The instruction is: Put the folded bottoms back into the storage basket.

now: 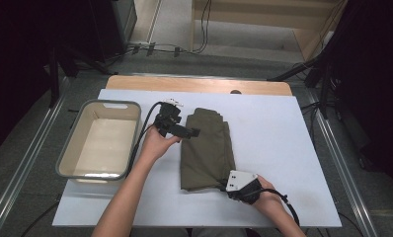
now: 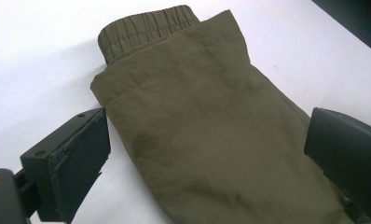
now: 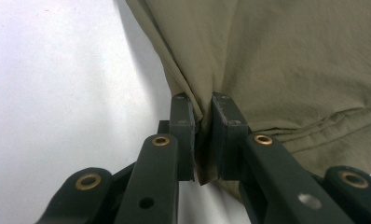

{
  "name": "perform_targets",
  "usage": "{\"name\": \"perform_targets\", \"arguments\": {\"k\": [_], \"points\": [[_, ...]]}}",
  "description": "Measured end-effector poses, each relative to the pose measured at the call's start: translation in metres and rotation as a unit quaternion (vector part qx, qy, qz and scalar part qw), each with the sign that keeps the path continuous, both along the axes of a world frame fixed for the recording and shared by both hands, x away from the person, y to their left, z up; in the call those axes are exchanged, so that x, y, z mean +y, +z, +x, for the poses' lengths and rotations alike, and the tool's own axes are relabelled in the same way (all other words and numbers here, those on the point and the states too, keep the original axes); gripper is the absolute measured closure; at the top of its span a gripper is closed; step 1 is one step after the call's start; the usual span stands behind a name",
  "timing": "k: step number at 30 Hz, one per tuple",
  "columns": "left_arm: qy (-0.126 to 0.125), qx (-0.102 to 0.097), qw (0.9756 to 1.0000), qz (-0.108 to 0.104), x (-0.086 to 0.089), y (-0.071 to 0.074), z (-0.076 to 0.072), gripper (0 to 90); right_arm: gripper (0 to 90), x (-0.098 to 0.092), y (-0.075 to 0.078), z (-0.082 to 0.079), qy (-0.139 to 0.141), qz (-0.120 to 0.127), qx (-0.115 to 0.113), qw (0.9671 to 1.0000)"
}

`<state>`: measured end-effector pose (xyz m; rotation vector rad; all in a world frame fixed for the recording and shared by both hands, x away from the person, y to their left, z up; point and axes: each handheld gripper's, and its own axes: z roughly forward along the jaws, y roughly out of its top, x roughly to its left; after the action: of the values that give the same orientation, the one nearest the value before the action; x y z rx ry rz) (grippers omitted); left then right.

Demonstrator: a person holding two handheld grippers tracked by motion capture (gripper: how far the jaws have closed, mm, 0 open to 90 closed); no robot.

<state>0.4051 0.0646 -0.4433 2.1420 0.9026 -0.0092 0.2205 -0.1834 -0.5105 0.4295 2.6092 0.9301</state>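
Right claw (image 3: 202, 112) pinches the folded olive-green fabric trousers (image 1: 207, 148); left claw (image 2: 207, 154) gapes wide over them. Grey plastic tub (image 1: 68, 153) sits left on the white tabletop (image 1: 283, 148).

1. The left tool (image 1: 184, 129) is black, with a thick black cable looping back from it along the forearm and a small pale part on top, too blurred to identify.
2. Its two jaws are squared black blocks with flat, dull pads (image 2: 83, 158); one small screw shows on the left block.
3. The right tool (image 1: 223, 186) carries a pale grey three-cornered plate with dark dots, and a black cable trails from it.
4. Its dark linkage arms (image 3: 146, 182) bear brass-coloured rivets and plain round holes.
5. Both forearms are bare; no sleeves show.
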Motion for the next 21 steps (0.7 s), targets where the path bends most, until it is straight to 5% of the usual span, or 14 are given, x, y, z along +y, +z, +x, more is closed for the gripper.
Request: {"name": "perform_targets", "arguments": {"k": [11,15,21], "points": [[0.026,0.026,0.9991,-0.019,0.005,-0.014,0.017,0.2,77.8,-0.001,0.000,0.001,0.001,0.002,0.003,1.0000],[0.035,0.026,0.9990,0.004,0.005,-0.016,0.024,0.2,77.8,-0.001,0.000,0.001,0.001,0.003,0.004,1.0000],[0.033,0.039,0.9987,0.001,0.000,-0.020,0.030,0.2,77.7,-0.001,0.000,0.001,0.001,0.003,0.004,1.0000]]}}
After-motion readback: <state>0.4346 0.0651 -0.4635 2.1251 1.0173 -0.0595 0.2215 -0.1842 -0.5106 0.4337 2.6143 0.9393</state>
